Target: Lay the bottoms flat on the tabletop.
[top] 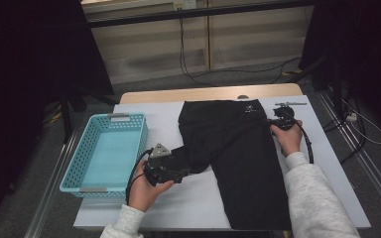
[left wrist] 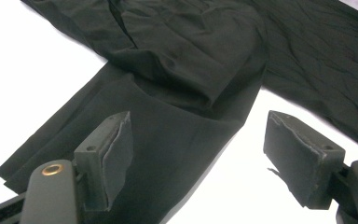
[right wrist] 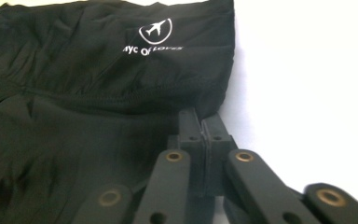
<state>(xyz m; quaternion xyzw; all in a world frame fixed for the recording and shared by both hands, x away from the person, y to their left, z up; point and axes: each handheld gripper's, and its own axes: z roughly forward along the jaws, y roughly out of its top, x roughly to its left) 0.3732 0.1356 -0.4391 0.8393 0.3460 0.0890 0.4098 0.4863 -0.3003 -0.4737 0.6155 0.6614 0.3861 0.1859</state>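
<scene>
Black trousers spread on the white worktop, a tool at each side.

The worktop (top: 203, 198) carries the black trousers (top: 238, 148) laid flat, a turquoise basket (top: 82, 163) just beside them. The left tool (left wrist: 198, 158) stands released over one folded leg; the right tool (right wrist: 201, 135) is clenched on the waistband edge.
</scene>
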